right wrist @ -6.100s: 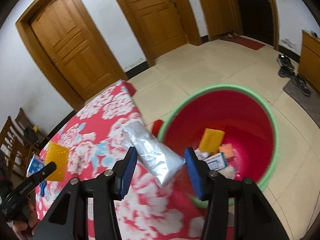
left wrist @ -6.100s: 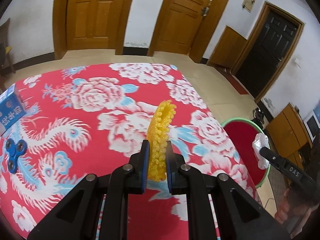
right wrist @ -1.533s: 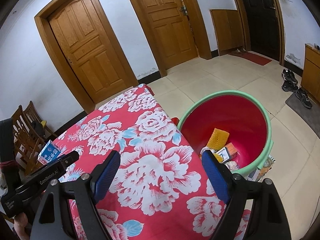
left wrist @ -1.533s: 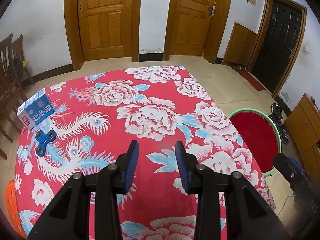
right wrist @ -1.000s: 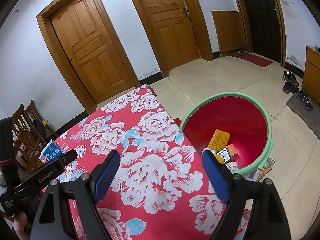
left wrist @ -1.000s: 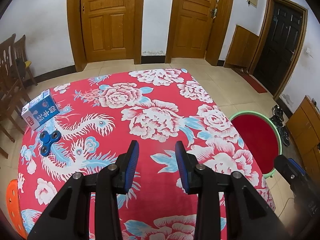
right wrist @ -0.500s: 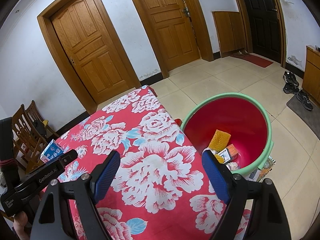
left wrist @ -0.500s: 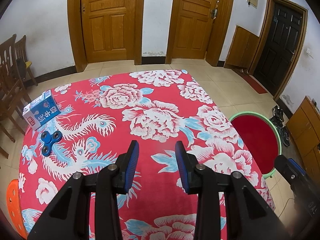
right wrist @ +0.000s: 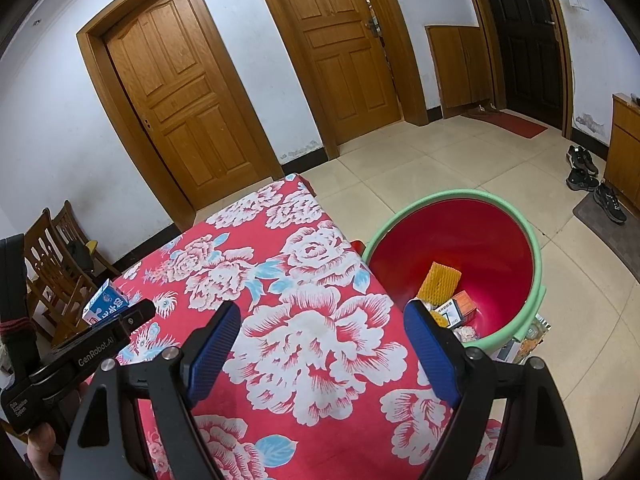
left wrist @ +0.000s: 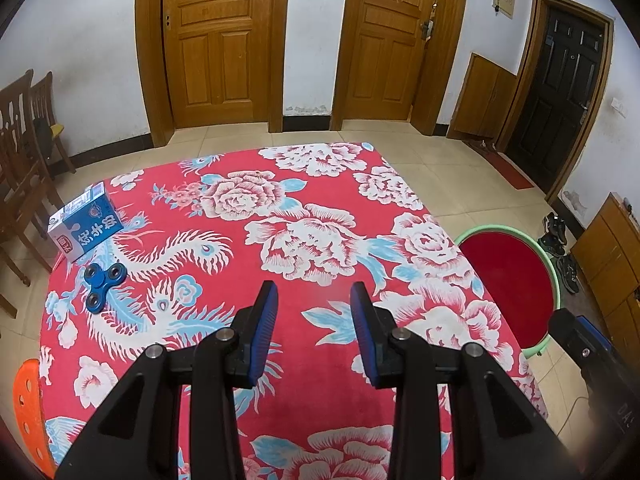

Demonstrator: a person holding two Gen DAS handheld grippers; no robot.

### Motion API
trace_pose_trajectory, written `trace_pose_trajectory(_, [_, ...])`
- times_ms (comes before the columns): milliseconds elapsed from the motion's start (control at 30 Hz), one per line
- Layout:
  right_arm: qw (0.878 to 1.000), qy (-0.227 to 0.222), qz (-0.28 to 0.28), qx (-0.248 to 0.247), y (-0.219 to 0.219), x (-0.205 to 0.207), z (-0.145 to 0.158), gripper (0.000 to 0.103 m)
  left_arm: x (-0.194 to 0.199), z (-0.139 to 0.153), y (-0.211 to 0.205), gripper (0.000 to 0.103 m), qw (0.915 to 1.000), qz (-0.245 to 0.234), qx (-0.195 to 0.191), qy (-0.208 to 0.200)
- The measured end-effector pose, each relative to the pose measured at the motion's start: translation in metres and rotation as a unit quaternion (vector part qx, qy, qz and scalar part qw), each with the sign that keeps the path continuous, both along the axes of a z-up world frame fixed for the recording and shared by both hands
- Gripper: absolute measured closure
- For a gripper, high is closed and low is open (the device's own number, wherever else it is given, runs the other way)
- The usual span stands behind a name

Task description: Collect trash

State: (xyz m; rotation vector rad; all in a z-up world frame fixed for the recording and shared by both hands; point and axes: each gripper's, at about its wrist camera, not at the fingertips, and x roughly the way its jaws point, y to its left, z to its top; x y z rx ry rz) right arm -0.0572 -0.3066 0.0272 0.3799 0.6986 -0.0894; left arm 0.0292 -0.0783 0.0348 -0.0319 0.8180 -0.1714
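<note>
My left gripper (left wrist: 314,292) hangs open and empty above the red flowered tablecloth (left wrist: 248,264). At the cloth's far left lie a blue carton (left wrist: 85,227) and a blue fidget spinner (left wrist: 103,280). My right gripper (right wrist: 322,312) stands wide open over the cloth's right side, nothing between its pads. On the floor beside the table sits a red tub with a green rim (right wrist: 536,264), also seen in the left wrist view (left wrist: 558,280). Inside it lie a yellow sponge (right wrist: 439,281) and several small boxes (right wrist: 460,308). The blue carton (right wrist: 105,303) shows at the left of the right wrist view.
Wooden chairs (left wrist: 24,152) stand left of the table and an orange stool (left wrist: 28,408) is at its near left corner. Shoes (right wrist: 592,178) lie on the tiled floor by a cabinet (right wrist: 624,144). Wooden doors (left wrist: 216,40) line the far wall.
Six seconds ago the left gripper held the yellow sponge and the right a silver packet; both are now empty. Over the last second nothing has moved.
</note>
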Motion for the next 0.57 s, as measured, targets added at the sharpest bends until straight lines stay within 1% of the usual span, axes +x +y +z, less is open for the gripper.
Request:
trace_pose_trajectory(300, [1.0, -0.005, 0.002, -0.002, 0.0044, 0.0038, 0.0069, 0.017, -0.0016, 0.0031, 0.001, 0.066, 1.0, 0.0, 0.0, -0.002])
trace_pose_trajectory(567, [1.0, -0.009, 0.003, -0.002, 0.0046, 0.0005, 0.0049, 0.017, -0.0016, 0.0058, 0.0019, 0.066, 1.0, -0.002, -0.002, 0.0])
